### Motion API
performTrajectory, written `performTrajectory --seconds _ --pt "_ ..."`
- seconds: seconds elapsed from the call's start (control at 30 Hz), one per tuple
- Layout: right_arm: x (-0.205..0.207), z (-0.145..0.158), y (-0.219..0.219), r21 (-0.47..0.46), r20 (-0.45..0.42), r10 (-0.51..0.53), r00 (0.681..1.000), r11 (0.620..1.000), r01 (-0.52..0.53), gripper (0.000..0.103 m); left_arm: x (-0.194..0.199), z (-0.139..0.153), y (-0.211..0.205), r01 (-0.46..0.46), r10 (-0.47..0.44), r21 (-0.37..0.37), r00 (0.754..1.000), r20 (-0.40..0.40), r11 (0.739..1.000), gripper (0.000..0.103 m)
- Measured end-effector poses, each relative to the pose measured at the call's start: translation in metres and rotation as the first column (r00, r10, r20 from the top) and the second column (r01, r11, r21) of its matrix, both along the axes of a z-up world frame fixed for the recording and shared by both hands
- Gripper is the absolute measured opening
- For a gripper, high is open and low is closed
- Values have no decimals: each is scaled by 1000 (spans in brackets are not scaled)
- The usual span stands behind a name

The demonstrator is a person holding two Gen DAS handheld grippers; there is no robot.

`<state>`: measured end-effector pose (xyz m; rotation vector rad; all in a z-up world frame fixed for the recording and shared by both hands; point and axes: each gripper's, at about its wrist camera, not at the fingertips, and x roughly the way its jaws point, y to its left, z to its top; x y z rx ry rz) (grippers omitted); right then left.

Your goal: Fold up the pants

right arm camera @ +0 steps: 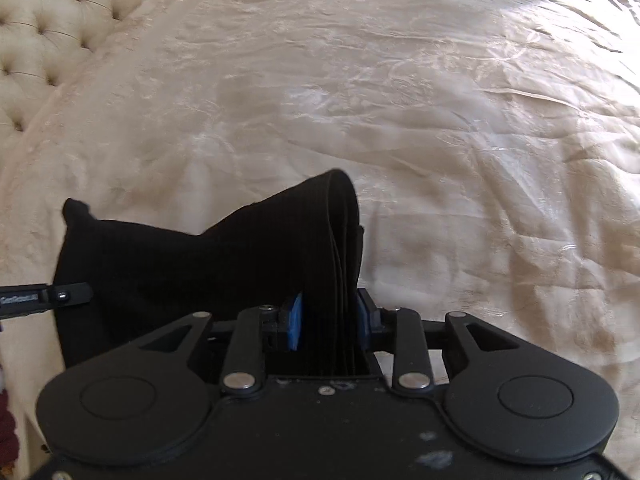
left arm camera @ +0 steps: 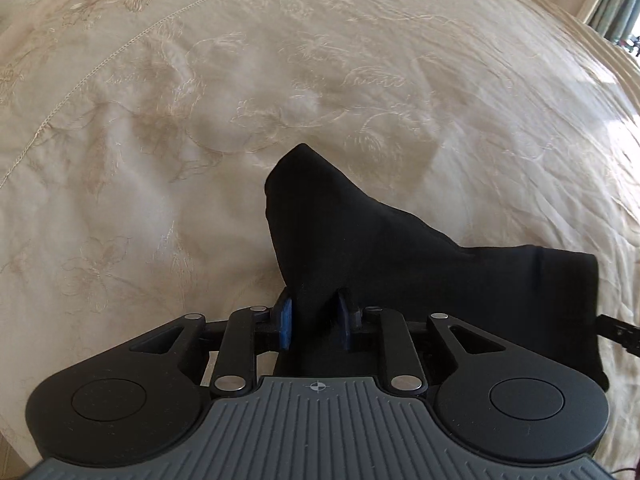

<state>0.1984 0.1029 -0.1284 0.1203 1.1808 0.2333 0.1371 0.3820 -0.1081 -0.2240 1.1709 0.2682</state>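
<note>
The black pants [left arm camera: 400, 248] hang as a folded band between my two grippers, above a cream bedspread [left arm camera: 180, 128]. My left gripper [left arm camera: 315, 304] has one bunched end between its blue pads [left arm camera: 286, 316], and a corner of cloth pokes out past the fingertips. In the right wrist view the pants [right arm camera: 200, 264] run off to the left. My right gripper [right arm camera: 330, 304] grips the ribbed waistband end, whose stacked layers fill the gap between the pads [right arm camera: 295, 320]. Both grippers point steeply down at the bed.
The embroidered bedspread [right arm camera: 440, 120] fills both views, wrinkled on the right. A tufted cream headboard [right arm camera: 48, 20] stands at the upper left. A curtained window [left arm camera: 616, 8] shows at the far right. A black part of the other gripper [right arm camera: 48, 298] enters from the left edge.
</note>
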Motion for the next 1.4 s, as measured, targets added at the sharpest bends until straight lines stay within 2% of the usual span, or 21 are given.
performTrajectory --seconds 0.03,0.1,0.23,0.37,0.47,0.53,0.6,0.67,0.87,1.07,1.3,1.4 --pt "3 -2 -1 -36 3 -10 1000 999 11 30 -2 1 0 2 -2 3 1000 2 1000 22" --pt "6 2 -7 -52 27 -33 999 998 34 30 -6 3 0 23 -23 16 1000 21 1000 22" --pt "-8 29 -16 -20 127 -26 992 999 29 30 -12 6 1 48 -50 62 998 34 997 23" --pt "-21 40 -2 36 176 39 984 998 -46 29 -8 4 24 2 -5 60 999 46 998 23" --pt "-29 25 18 15 146 110 983 993 -113 28 -1 5 34 -36 33 64 998 46 997 22" --pt "-34 8 23 -4 94 124 988 992 -124 27 3 7 37 -43 40 65 998 50 997 22" --pt "-39 -10 24 -40 33 124 992 992 -123 22 3 12 34 -31 26 73 998 65 997 22" --pt "-46 -17 24 -49 26 133 991 990 -132 22 -2 18 25 1 -9 93 996 84 996 22" --pt "-55 4 27 -51 80 152 985 988 -149 24 -31 30 -18 66 -77 105 992 97 992 22" --pt "-78 34 24 -29 140 159 977 987 -156 25 -59 41 -50 57 -62 62 995 76 996 22" --pt "-107 71 9 -16 205 169 964 985 -169 27 -92 67 -88 18 -26 73 994 102 997 22" --pt "-121 87 0 -14 238 161 958 987 -162 28 -101 77 -102 15 -25 106 996 86 994 23"
